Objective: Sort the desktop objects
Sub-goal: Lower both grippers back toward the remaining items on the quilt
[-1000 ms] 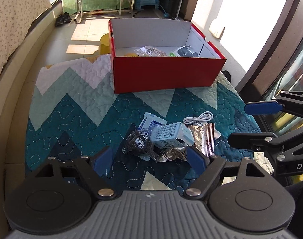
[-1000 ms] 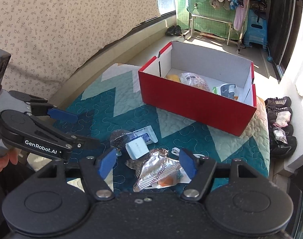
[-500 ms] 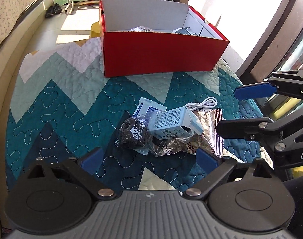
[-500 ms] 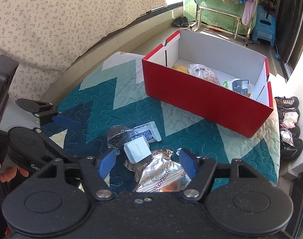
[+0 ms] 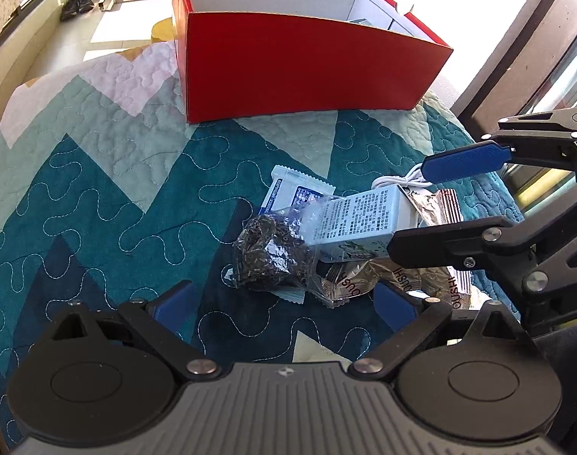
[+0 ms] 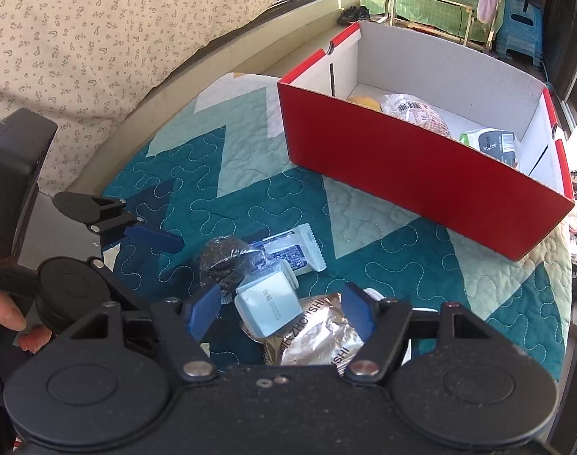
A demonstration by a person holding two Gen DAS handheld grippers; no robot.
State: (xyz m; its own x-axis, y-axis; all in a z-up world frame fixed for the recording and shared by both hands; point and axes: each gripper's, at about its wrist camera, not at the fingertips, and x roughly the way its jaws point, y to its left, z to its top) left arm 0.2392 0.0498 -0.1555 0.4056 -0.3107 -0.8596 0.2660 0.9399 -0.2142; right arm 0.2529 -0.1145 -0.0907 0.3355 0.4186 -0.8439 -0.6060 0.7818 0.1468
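**Both grippers above snack pile, nothing held**

Left gripper [image 5: 284,299]: jaws spread wide, having just been opening; nothing btwn its blue pads, which sit over the quilt short of the pile. Right gripper [image 6: 280,311]: jaws partly open, not pressing anything; light-blue rectangular carton w/ printed text [image 6: 269,303] & crinkled silver foil snack pouch [image 6: 318,333] show btwn its pads in its own view.

Pile lies on teal-and-white zigzag quilted cloth [image 5: 99,197], in front of red cardboard shoebox w/ white inside [image 5: 299,64]. Carton rests on top of foil pouch, tilted. Clear bag of dark bits [image 5: 273,258] touches carton's left end. White-blue flat sachet [image 5: 292,193] partly under both. White coiled cable [image 5: 402,180] just behind carton, near right gripper's upper pad.

Inside box, from right wrist view: clear wrapped bread-like pack w/ barcode [image 6: 413,113], a yellow item [image 6: 364,102], a white-green pack [image 6: 489,144]. A person's fingers [image 6: 8,318] show at the left edge, behind the left gripper.
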